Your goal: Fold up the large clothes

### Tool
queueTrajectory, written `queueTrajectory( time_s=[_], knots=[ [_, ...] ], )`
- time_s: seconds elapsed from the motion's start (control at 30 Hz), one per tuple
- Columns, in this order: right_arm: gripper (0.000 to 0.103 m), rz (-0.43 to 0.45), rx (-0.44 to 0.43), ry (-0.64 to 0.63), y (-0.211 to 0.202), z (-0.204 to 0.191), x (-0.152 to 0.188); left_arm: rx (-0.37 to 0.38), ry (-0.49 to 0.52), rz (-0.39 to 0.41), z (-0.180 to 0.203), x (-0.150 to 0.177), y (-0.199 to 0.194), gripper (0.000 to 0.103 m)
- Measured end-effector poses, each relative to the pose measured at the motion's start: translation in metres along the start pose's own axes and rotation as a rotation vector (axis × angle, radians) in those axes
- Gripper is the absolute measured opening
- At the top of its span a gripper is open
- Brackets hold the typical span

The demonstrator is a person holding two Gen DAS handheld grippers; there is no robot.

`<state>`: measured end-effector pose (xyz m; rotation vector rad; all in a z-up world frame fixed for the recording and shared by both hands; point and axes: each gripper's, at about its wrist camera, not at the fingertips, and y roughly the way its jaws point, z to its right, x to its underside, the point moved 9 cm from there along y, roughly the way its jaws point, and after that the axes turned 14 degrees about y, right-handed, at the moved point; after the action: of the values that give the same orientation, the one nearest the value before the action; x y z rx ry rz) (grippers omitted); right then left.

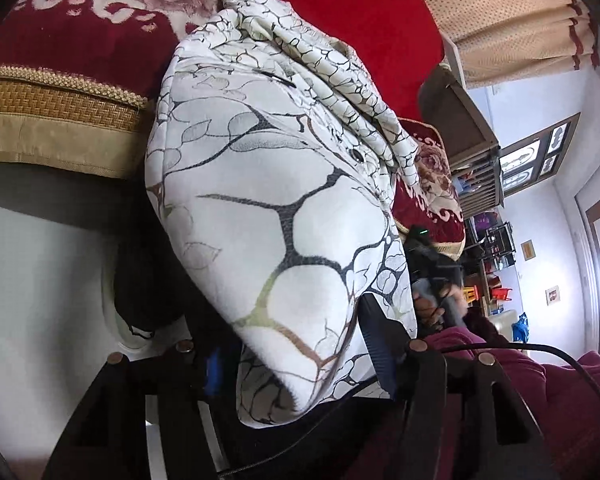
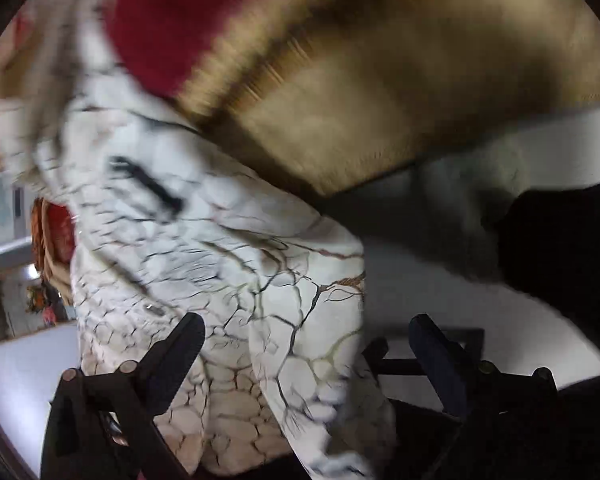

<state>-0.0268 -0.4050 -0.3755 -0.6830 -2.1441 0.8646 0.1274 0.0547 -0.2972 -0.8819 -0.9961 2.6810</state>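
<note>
While the white vein-printed garment (image 1: 284, 200) hangs off the red sofa (image 1: 360, 20), both grippers, left (image 1: 296, 364) and right (image 2: 308, 340), stand released; regrasping its hem likely follows.

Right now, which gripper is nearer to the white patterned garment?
Neither clearly. The left gripper has the white patterned garment draped between its fingers; the right gripper stands wide open with a fold hanging between its fingers. Both are at the cloth.

Both wrist views angled downward, very close, sharing the white garment (image 1: 276, 208)
</note>
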Motion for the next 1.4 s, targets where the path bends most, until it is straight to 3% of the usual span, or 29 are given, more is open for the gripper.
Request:
queueTrajectory(
  time_s=[0.07, 0.1, 0.13, 0.17, 0.2, 0.27, 0.4, 0.63, 0.87, 1.1, 1.23, 1.4],
  knots=[
    [0.103, -0.067, 0.018, 0.038, 0.027, 0.006, 0.003, 0.012, -0.006, 0.021, 0.0, 0.001, -0.002, 0.054],
    [0.092, -0.093, -0.011, 0.058, 0.037, 0.005, 0.008, 0.013, -0.01, 0.029, -0.001, 0.003, -0.003, 0.05],
    [0.057, -0.11, -0.05, 0.061, 0.041, 0.0, 0.011, 0.011, -0.011, 0.033, -0.001, 0.003, -0.005, 0.043],
    [0.041, -0.128, -0.089, 0.035, 0.045, -0.01, 0.019, 0.014, -0.008, 0.04, -0.001, 0.003, -0.007, 0.032],
    [0.021, -0.113, -0.09, -0.025, 0.044, -0.022, 0.025, 0.022, 0.005, 0.051, 0.003, 0.002, -0.009, 0.03],
    [0.018, -0.061, -0.097, -0.155, 0.033, -0.047, 0.038, 0.007, 0.034, 0.063, 0.008, -0.004, -0.014, 0.025],
    [0.013, 0.05, -0.202, -0.324, -0.01, -0.104, 0.057, -0.011, 0.127, 0.106, 0.032, -0.029, -0.025, 0.022],
    [0.013, 0.196, -0.466, -0.449, -0.092, -0.205, 0.065, -0.038, 0.208, 0.192, 0.044, -0.107, -0.045, 0.02],
    [0.012, 0.287, -0.533, -0.496, -0.125, -0.266, 0.048, -0.073, 0.173, 0.268, 0.017, -0.186, -0.057, 0.02],
    [0.012, 0.392, -0.59, -0.461, -0.186, -0.294, -0.014, -0.087, 0.029, 0.246, -0.037, -0.258, -0.034, 0.02],
    [0.012, 0.485, -0.622, -0.39, -0.219, -0.313, -0.07, -0.115, -0.026, 0.209, -0.065, -0.3, -0.005, 0.02],
    [0.012, 0.585, -0.633, -0.269, -0.246, -0.321, -0.146, -0.125, -0.133, 0.221, -0.104, -0.354, 0.017, 0.021]
  ],
)
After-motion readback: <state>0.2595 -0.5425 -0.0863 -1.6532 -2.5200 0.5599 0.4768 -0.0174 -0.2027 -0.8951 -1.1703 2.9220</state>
